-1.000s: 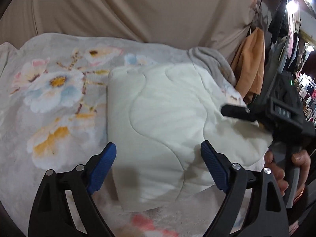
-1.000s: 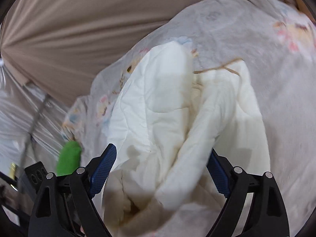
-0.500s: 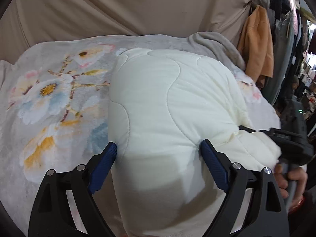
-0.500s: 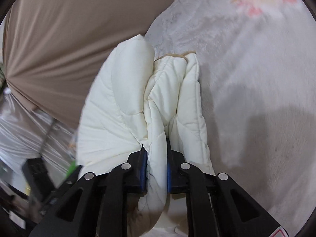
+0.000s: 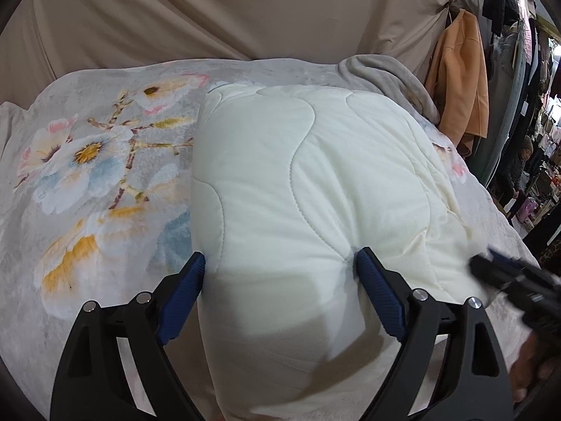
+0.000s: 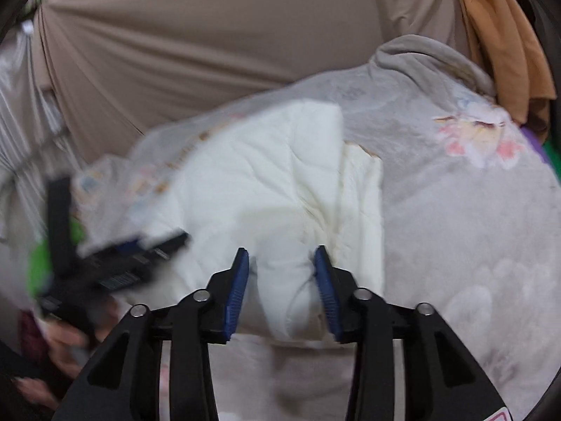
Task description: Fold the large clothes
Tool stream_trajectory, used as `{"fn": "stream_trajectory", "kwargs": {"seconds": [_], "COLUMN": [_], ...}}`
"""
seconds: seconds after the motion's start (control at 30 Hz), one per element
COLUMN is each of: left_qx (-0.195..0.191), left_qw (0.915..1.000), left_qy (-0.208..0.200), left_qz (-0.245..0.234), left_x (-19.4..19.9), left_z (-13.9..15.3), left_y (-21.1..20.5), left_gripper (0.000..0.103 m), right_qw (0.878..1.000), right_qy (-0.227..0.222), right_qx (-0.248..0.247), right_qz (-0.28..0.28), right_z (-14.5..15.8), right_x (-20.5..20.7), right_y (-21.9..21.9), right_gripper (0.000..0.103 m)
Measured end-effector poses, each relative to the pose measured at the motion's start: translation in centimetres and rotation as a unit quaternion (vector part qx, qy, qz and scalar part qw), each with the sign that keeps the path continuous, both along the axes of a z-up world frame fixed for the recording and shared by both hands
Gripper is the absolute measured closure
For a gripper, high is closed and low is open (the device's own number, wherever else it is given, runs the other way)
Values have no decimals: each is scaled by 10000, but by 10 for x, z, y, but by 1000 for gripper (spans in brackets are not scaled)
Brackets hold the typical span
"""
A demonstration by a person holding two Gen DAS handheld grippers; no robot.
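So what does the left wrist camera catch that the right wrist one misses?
Only the left wrist view shows the big flower print and the clothes racks with a bystander. Only the right wrist view shows the stacked edges of the folded white quilted garment and something green. Both show that garment, the grey blanket, beige curtain and orange coat.

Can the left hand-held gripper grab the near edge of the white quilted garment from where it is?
Probably yes. The left hand-held gripper is open, its fingers straddling the white quilted garment, and nothing sits between them.
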State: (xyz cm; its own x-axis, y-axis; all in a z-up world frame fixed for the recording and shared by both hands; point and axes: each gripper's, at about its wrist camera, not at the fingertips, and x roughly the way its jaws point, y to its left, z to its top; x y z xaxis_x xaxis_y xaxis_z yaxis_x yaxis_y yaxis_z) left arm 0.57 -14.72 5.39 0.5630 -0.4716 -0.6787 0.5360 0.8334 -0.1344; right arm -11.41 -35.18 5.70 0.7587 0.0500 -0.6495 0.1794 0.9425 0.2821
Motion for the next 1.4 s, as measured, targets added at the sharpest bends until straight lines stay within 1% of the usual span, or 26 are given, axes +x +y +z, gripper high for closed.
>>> {"fn": "stream_trajectory", "kwargs": {"seconds": [0.07, 0.13, 0.2, 0.27, 0.33, 0.43, 0.47, 0.5, 0.53, 0.6, 0.67, 0.7, 0.77, 0.83, 0.87, 0.93, 1.0, 1.07, 1.13, 1.2, 1.23, 1.27, 1.3, 1.33, 1.37, 1.4], "left_qx": [56, 222, 390, 416, 370, 305, 300, 299, 301, 297, 243, 148, -206, -373, -376, -393, -425, -472, -544, -613, -646, -666, -684, -696, -701, -698], "left_qw": [10000, 9995, 9985, 9983, 9987, 9991, 9991, 9991, 9991, 9992, 9994, 9997, 9998, 9992, 9991, 9984, 9974, 9962, 9954, 9948, 9944, 9942, 9938, 9932, 9924, 9918], "left_qy": [-30, -197, -384, -404, -348, -266, -258, -259, -257, -251, -207, -150, 6, -49, -119, -285, -368, -381, -314, -211, -163, -131, -105, -103, -120, -139], "left_qz": [-77, -133, -71, 10, 64, 116, 118, 124, 126, 112, 102, 83, 73, 136, 179, 296, 461, 631, 717, 790, 820, 837, 871, 931, 1002, 1063], "left_x": [-4, -13, -19, -19, -16, -11, -11, -11, -11, -10, -10, -9, -6, -8, -9, -13, -14, -13, -11, -10, -10, -11, -13, -15, -19, -21], "left_z": [0, -1, -1, -2, -2, -2, -2, -2, -2, -2, -1, 1, 7, 15, 19, 27, 31, 31, 29, 27, 26, 25, 24, 24, 24, 24], "left_y": [-3, -10, -16, -17, -15, -12, -13, -13, -12, -11, -10, -6, 9, 27, 35, 57, 74, 87, 95, 102, 106, 110, 116, 122, 130, 136], "left_gripper": [18, 18, 17, 17, 17, 17, 17, 17, 17, 17, 17, 17, 18, 18, 18, 18, 17, 17, 17, 17, 17, 17, 17, 17, 17, 17], "right_qw": [9997, 9982, 9959, 9955, 9951, 9947, 9949, 9946, 9943, 9942, 9938, 9938, 9925, 9894, 9878, 9858, 9782, 9670, 9577, 9538, 9542, 9608, 9699, 9772, 9796, 9785], "right_qy": [150, 104, 68, 84, 72, -262, -409, -542, -610, -598, -530, -456, -233, -191, -182, -132, -142, -177, -285, -496, -569, -528, -355, -95, 106, 269], "right_qx": [205, 586, 896, 938, 990, 994, 914, 856, 813, 776, 854, 891, 985, 1293, 1448, 1592, 2000, 2494, 2837, 2964, 2938, 2722, 2407, 2115, 2003, 2040], "right_qz": [-40, -91, -96, -40, -35, -87, -153, -218, -311, -454, -480, -486, -681, -630, -548, -518, -538, -495, -380, -84, 27, 43, -40, -122, -152, -132], "right_z": [-25, -49, -53, -47, -32, 4, 19, 33, 43, 57, 63, 62, 55, 44, 36, 23, 4, -8, -8, 1, 6, 11, 13, 12, 8, 2], "right_x": [1, 0, -2, -3, -5, -6, -3, 3, 10, 30, 51, 61, 69, 60, 48, 22, -11, -28, -38, -39, -37, -31, -24, -15, -7, 1], "right_y": [-11, -22, -30, -32, -34, -40, -43, -47, -50, -54, -56, -57, -64, -65, -65, -61, -59, -58, -54, -47, -43, -36, -29, -22, -17, -13], "right_gripper": [76, 78, 78, 77, 75, 65, 59, 55, 49, 43, 38, 37, 36, 36, 36, 34, 31, 29, 29, 29, 26, 19, 17, 17, 17, 18]}}
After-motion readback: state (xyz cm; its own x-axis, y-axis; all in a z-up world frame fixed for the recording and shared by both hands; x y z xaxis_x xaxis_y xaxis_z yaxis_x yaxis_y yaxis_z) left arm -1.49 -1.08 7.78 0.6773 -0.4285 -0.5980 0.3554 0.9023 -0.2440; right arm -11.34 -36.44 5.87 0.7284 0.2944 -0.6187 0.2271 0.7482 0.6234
